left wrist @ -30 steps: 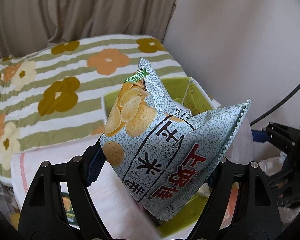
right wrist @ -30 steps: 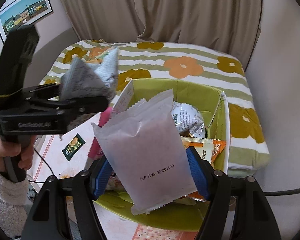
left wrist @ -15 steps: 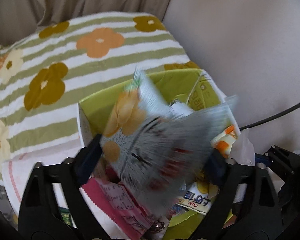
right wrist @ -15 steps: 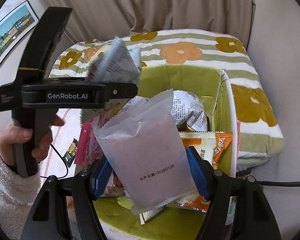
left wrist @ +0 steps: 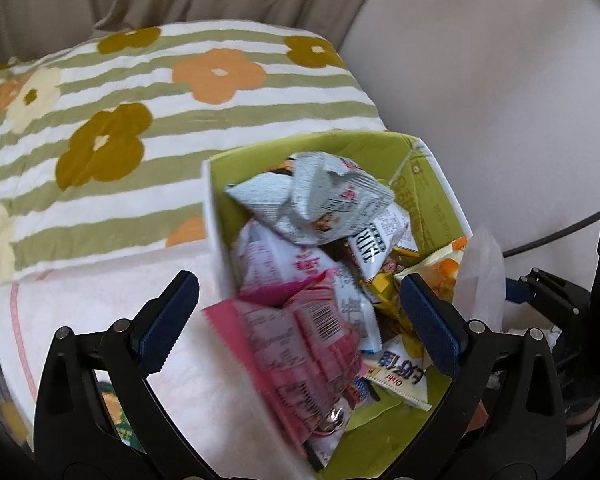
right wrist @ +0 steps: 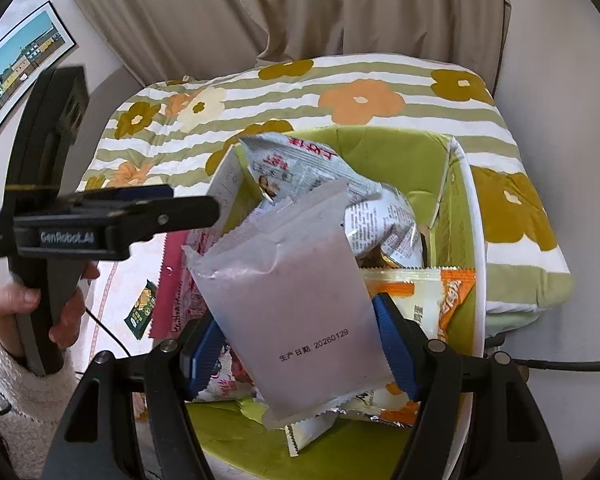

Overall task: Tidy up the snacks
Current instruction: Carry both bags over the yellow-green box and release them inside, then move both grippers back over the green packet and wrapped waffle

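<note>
Flowered bedding beyond box rim

What we cannot make out around the green box

The pink packet at lower centre of the left wrist view is motion-blurred, its print unreadable to us. In the right wrist view the pale packet hides much of the green box, and the framed picture is cut by the upper left edge.

Both wrist views (close, steeply downward) share the green box.
</note>
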`<state>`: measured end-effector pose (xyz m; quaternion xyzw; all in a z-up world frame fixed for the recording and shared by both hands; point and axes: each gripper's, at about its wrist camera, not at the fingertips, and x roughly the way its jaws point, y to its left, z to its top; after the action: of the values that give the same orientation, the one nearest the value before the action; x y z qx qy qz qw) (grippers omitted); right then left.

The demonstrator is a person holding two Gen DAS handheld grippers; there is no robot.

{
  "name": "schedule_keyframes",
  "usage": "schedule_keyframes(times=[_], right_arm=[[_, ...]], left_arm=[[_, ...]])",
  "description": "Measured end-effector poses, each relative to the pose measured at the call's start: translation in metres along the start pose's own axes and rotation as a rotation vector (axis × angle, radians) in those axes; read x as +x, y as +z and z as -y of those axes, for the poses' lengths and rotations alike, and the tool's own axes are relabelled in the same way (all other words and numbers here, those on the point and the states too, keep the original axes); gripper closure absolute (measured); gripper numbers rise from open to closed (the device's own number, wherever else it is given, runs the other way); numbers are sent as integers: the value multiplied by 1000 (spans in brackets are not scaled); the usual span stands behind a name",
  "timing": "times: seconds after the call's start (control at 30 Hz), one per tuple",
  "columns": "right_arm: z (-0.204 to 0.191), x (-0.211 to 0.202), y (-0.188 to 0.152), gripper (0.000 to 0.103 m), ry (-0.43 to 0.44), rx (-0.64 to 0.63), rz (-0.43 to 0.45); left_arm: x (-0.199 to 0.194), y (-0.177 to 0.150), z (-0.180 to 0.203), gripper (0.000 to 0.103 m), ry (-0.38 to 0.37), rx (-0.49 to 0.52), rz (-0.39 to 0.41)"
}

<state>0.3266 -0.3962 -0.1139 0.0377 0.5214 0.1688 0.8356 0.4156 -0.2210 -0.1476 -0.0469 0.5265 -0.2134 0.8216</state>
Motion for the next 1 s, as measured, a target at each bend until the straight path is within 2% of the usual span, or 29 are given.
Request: schedule_keyframes(times=[0.2, 0.27, 0.3, 0.33, 0.67, 0.83, 1.0], right_arm=[[-7, 9, 11, 35, -3, 1, -5], [-10, 7, 12, 27, -6, -11, 23], [-12, 5, 12, 13, -4, -14, 39], [-13, 3, 12, 4, -2, -17, 49], [-21, -20, -16, 3, 30, -57, 88], [-25, -30, -23, 3, 77, -71, 60], [-37, -43, -39, 3, 66, -96, 95]], left_arm=[[-24, -14, -15, 3, 55, -27, 46], [-31, -19, -18, 3, 69, -34, 55], [-35, -22, -20, 3, 76, -38, 62], [-40, -26, -22, 3, 84, -41, 71], [-77, -69, -41, 3, 152, -110, 116], [-97, -89, -44, 3, 185, -144, 138], [-116, -110, -45, 3, 223, -156, 138]])
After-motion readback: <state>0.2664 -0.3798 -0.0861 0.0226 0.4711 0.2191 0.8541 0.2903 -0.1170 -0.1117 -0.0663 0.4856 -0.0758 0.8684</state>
